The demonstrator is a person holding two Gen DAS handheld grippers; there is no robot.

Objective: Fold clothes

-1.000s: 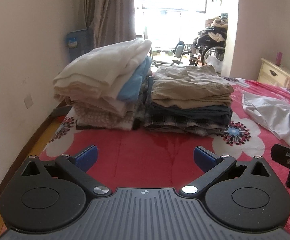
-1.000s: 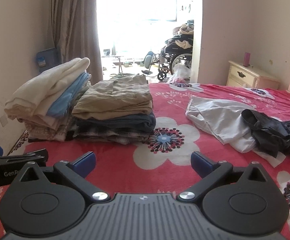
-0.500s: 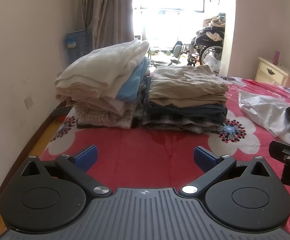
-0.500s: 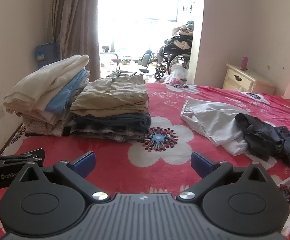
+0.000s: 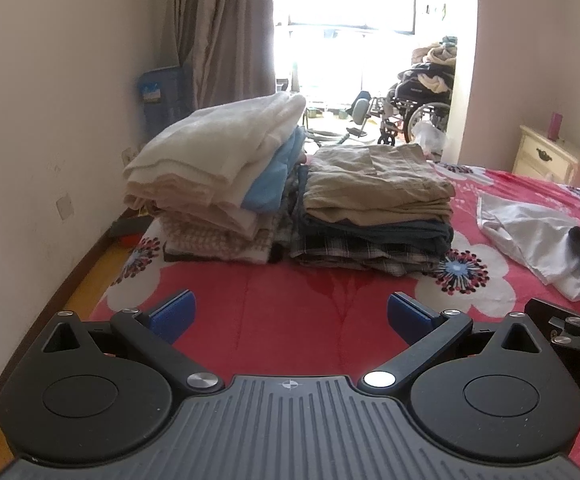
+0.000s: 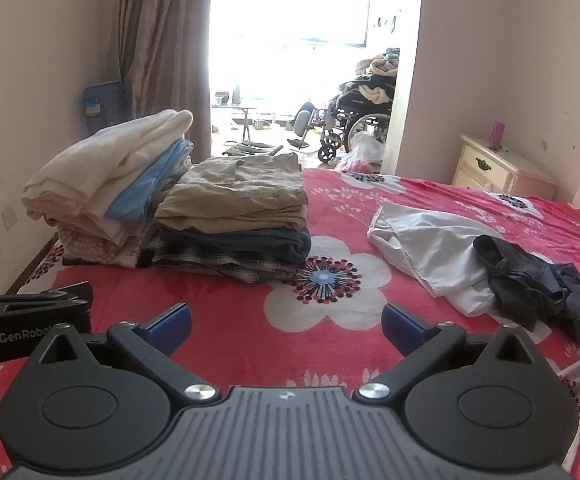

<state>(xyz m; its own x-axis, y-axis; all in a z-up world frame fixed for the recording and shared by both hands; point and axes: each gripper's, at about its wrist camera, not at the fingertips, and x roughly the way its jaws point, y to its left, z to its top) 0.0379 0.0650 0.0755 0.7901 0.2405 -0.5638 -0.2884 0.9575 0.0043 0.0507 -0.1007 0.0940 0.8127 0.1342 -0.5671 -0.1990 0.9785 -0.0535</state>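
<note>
Next to fold, prob.: pale grey garment (image 6: pixel 430 248), crumpled on the red floral bedspread (image 6: pixel 250 332) at ~2 o'clock of R gripper (image 6: pixel 286 326); long axis runs 11→5. Dark garment (image 6: pixel 530 276) overlaps its near-right end. R gripper nearer; L gripper (image 5: pixel 290 314) faces folded stacks (image 5: pixel 290 196) at 12. Both wide open, empty.
</note>
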